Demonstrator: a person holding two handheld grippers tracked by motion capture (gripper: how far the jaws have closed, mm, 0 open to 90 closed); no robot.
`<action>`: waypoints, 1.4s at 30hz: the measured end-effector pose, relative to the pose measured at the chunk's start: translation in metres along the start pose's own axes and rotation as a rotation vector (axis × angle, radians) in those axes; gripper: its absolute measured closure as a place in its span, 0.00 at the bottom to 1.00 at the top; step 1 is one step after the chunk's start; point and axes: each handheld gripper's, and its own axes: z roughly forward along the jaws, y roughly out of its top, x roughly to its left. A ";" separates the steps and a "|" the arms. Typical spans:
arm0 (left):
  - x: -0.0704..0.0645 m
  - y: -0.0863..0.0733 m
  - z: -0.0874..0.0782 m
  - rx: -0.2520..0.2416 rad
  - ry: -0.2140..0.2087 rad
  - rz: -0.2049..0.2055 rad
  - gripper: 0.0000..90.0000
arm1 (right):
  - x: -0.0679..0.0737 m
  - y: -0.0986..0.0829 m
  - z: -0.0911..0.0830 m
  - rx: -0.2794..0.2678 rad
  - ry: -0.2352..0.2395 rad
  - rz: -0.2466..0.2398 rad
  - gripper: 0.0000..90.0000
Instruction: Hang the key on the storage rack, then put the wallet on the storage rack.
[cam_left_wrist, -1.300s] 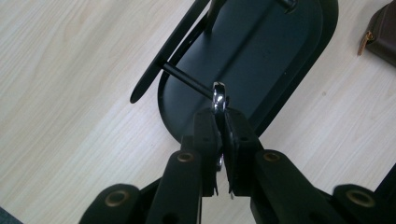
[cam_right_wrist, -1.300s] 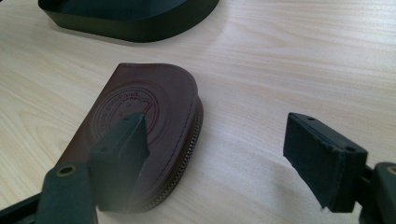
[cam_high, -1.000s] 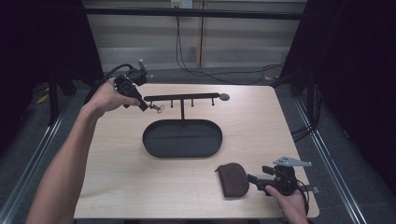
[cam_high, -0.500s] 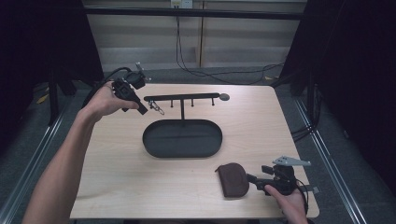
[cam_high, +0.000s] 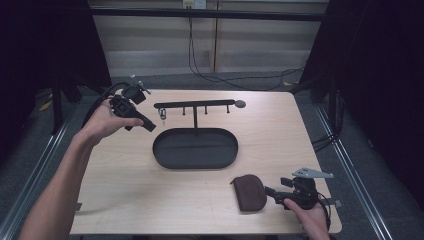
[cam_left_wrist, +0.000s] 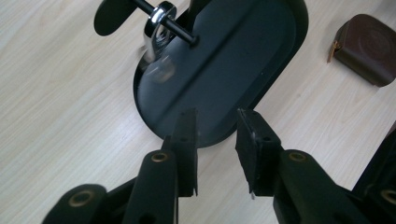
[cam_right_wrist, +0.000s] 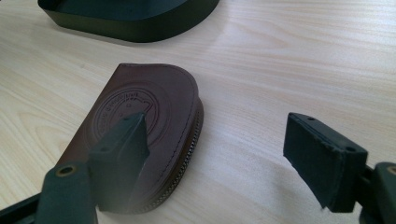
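High view: the left gripper (cam_high: 150, 127) was held above the table beside the rack's (cam_high: 195, 104) left end, where a metal ring (cam_high: 162, 114) hung, while the right gripper (cam_high: 270, 190) rested against the brown pouch (cam_high: 250, 191). Left gripper view: the jaws stood partly apart and empty over the black tray (cam_left_wrist: 243, 56), the ring (cam_left_wrist: 156, 28) on its peg. Right gripper view: the jaws gaped wide — gripping nothing — one lying over the pouch (cam_right_wrist: 159, 107).

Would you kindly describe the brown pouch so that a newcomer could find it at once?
Start at the black oval tray in the middle of the wooden table. Toward the near right corner, just before the right gripper, lies the brown pouch. It alone is brown leather, half-round, zip-edged, with an embossed round emblem.
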 end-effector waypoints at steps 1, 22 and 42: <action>-0.001 -0.003 0.000 -0.014 -0.001 -0.001 0.76 | 0.000 0.000 0.000 0.000 -0.001 -0.001 0.24; -0.025 -0.053 0.016 -0.167 0.025 -0.038 0.46 | -0.001 0.000 0.000 0.003 0.001 0.008 0.24; -0.048 -0.103 0.050 -0.251 0.035 -0.022 0.19 | -0.001 0.001 -0.002 -0.012 0.017 0.019 0.24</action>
